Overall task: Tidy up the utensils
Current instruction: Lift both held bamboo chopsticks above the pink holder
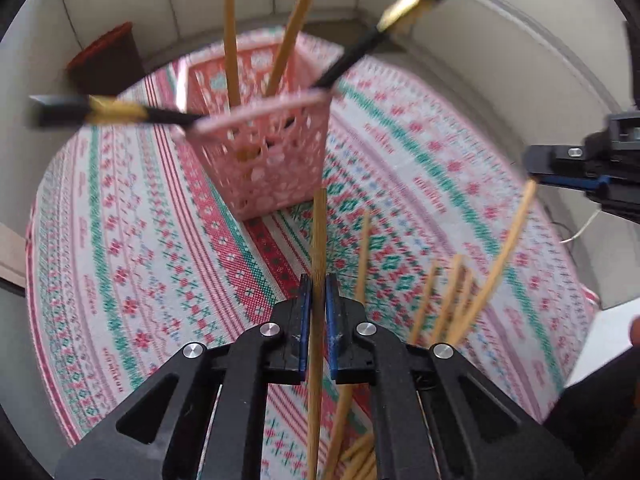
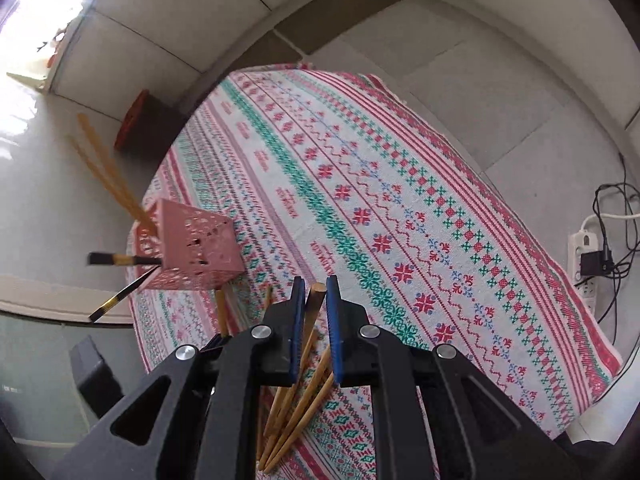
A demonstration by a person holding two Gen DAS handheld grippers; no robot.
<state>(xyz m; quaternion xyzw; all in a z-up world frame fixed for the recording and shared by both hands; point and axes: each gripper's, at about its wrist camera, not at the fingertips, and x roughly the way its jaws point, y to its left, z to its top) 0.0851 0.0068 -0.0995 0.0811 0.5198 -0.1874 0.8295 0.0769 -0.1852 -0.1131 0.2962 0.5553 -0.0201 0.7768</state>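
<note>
The patterned tablecloth [image 1: 132, 240] — white with red, green and pink woven bands — fills most of both views, and its near edge is hidden behind the black gripper frames. In the left wrist view the whole picture is smeared, so the weave and the basket's cut-outs are hard to read.

The pink basket [image 1: 276, 152], a tall square holder with lattice walls, stands on the cloth; in the right wrist view it sits at the cloth's left edge. Two black chopsticks [image 1: 352, 56] with gold bands lean out over its rim, and two pale wooden chopsticks [image 1: 230, 32] rise from it, their tops cut off by the frame. What lies at the basket's bottom cannot be made out through the holes.

A dark container with a red rim [image 1: 106, 60] stands on the floor beyond the table, too blurred to identify.

The left gripper [image 1: 319, 292] has its blue pads squeezed on a single wooden chopstick [image 1: 319, 232], which stands upright between them just in front of the basket. The right gripper [image 2: 316, 292] is clamped on another wooden stick [image 2: 314, 300] — its blunt end pokes out between the tips. A loose bundle of wooden chopsticks [image 2: 296, 412] fans out beneath it, their lower ends lost behind the frame.
</note>
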